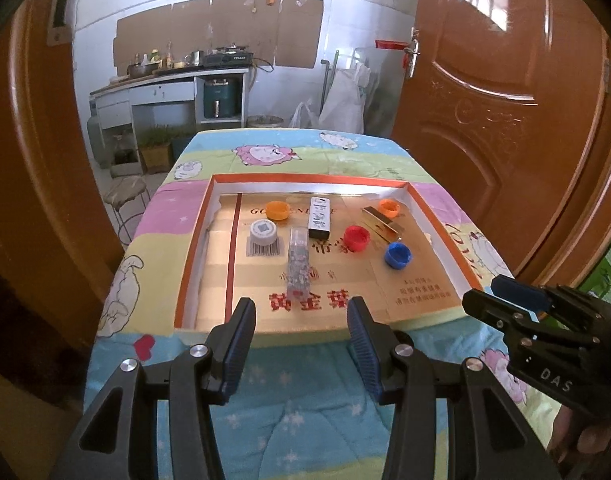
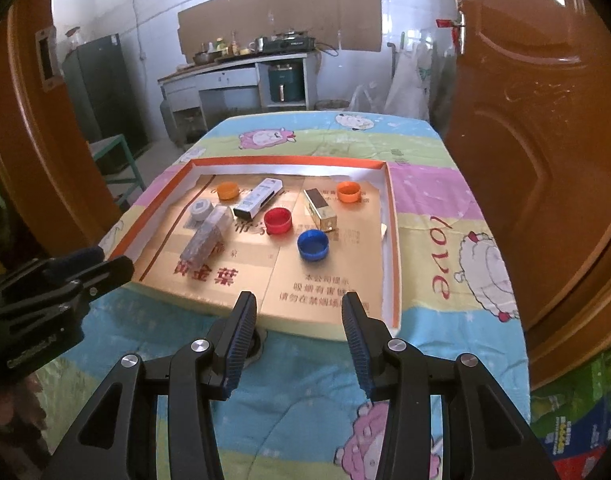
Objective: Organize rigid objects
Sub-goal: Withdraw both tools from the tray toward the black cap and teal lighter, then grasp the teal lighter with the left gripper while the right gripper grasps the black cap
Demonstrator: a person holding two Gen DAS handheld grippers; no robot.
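A shallow orange-rimmed tray (image 1: 188, 256) (image 2: 390, 216) on the cloth-covered table holds the loose items. Across its back lie an orange cap (image 1: 277, 210) (image 2: 227, 191), a white-and-black box (image 1: 320, 216) (image 2: 258, 198), a gold box (image 1: 379, 222) (image 2: 320, 208) and a second orange cap (image 1: 389, 207) (image 2: 348, 192). Nearer are a white cap (image 1: 263, 232) (image 2: 200, 209), a clear patterned box (image 1: 298, 266) (image 2: 207, 238), a red cap (image 1: 356, 238) (image 2: 278, 221) and a blue cap (image 1: 398, 255) (image 2: 313, 244). My left gripper (image 1: 301, 312) (image 2: 101, 264) and right gripper (image 2: 299, 304) (image 1: 501, 296) hover open and empty over the tray's near edge.
A dark round thing (image 2: 254, 345) lies on the cartoon-print cloth (image 1: 305, 420) just before the tray, half hidden by a finger. Brown doors (image 1: 505, 120) flank the table. A stool (image 1: 125, 196) stands at the left. A kitchen counter (image 2: 241, 68) is beyond.
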